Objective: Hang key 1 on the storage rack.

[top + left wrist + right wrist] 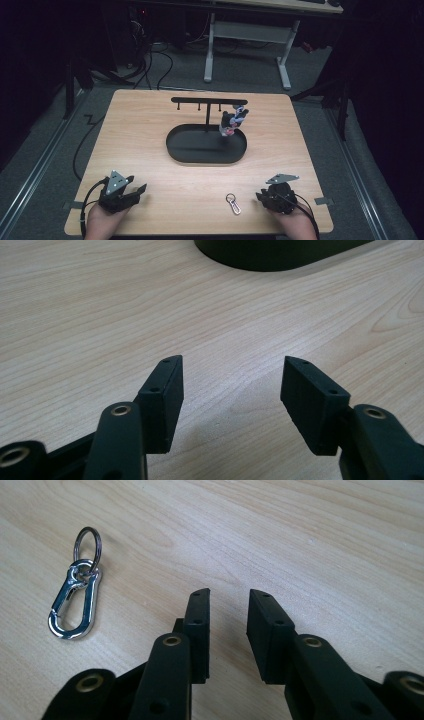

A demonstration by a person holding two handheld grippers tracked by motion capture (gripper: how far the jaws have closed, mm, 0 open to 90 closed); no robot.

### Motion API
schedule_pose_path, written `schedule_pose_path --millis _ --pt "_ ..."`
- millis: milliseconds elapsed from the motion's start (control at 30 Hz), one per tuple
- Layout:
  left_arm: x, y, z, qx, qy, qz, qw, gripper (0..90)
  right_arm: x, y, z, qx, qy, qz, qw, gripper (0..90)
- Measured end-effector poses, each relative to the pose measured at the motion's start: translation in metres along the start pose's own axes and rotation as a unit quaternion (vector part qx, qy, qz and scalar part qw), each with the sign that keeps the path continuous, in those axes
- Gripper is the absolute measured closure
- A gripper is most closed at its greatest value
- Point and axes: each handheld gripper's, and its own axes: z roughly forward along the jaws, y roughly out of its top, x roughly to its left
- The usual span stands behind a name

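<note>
Both grippers rest near the table's front edge; the carabiner is not yet taken.

The right gripper (227,597) has its jaws a little apart, the left gripper (232,365) wide apart, both empty. The carabiner (74,597) lies flat at ten o'clock from the right jaws; I would approach low and pinch its long side.

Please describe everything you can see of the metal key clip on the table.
The key clip is a shiny silver carabiner hook, apparently metal, with a small round split ring at one end. It lies flat on the wooden table near the front edge, left of the right claw, which is open. Nothing grips it.
</note>
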Motion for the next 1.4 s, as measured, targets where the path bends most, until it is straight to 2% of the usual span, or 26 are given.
schedule_pose_path --millis 233,467,833,933,1000,1133,1267,1333,1400 --pt "-0.001 0.0 0.001 0.0 -0.005 0.003 1.0 42.4 0.006 0.019 -0.004 0.047 0.0 -0.018 0.9987 64.2" --pt "-0.003 0.0 0.001 0.001 -0.007 0.01 0.9999 41.6 0.011 0.032 0.001 0.098 0.002 -0.046 0.9941 59.3" --pt "-0.003 -0.001 0.004 0.008 -0.011 0.014 0.9998 41.4 0.029 0.05 0.003 0.128 0.038 -0.073 0.9883 54.3" --pt "-0.003 -0.001 0.004 0.009 -0.01 0.015 0.9998 41.3 0.037 0.055 0.008 0.136 0.05 -0.089 0.9855 53.3" --pt "-0.003 -0.001 0.004 0.009 -0.01 0.015 0.9998 41.3 0.042 0.057 0.011 0.143 0.058 -0.088 0.9841 52.6" --pt "-0.003 -0.002 0.005 0.01 -0.011 0.017 0.9998 41.2 0.05 0.062 0.018 0.156 0.068 -0.104 0.9801 52.7" --pt "-0.004 -0.002 0.005 0.014 -0.011 0.019 0.9997 41.0 0.057 0.066 0.026 0.168 0.089 -0.098 0.977 52.3" --pt "-0.004 -0.002 0.006 0.014 -0.009 0.02 0.9997 40.9 0.058 0.068 0.03 0.168 0.09 -0.108 0.9756 52.1" --pt "-0.004 -0.002 0.006 0.014 -0.009 0.021 0.9996 40.8 0.06 0.069 0.033 0.173 0.091 -0.106 0.975 52.0"
